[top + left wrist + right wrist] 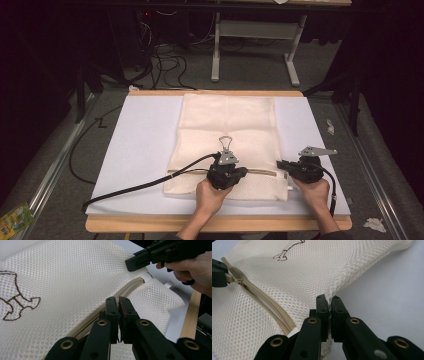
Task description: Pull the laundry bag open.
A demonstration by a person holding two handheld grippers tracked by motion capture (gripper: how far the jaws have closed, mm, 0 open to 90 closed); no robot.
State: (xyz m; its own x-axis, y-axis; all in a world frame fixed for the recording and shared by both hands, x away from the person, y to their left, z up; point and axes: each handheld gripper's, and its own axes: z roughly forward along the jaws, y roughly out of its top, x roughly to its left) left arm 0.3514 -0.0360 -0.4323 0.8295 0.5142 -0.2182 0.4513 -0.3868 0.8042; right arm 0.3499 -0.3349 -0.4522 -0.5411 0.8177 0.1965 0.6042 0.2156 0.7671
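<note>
A cream mesh bag [227, 125] lies flat on the white board [140, 150], with a beige zipper [260, 172] running across near its front edge. My left gripper [245, 171] points right along the zipper, and its jaws [118, 302] are shut over the zipper line [125, 290]. The right gripper view shows its jaw tip pinching the zipper pull [230, 277]. My right gripper [281, 165] is shut on the bag's right edge, mesh caught between its jaws [328, 301]. A brown stitched figure [15, 302] marks the bag.
The board rests on a wooden table [150, 222]. Each gripper trails a black cable [130, 190] across the board. Behind the table are desk legs [215, 50] and floor cables. A green packet [12, 220] and crumpled paper [372, 224] lie on the floor.
</note>
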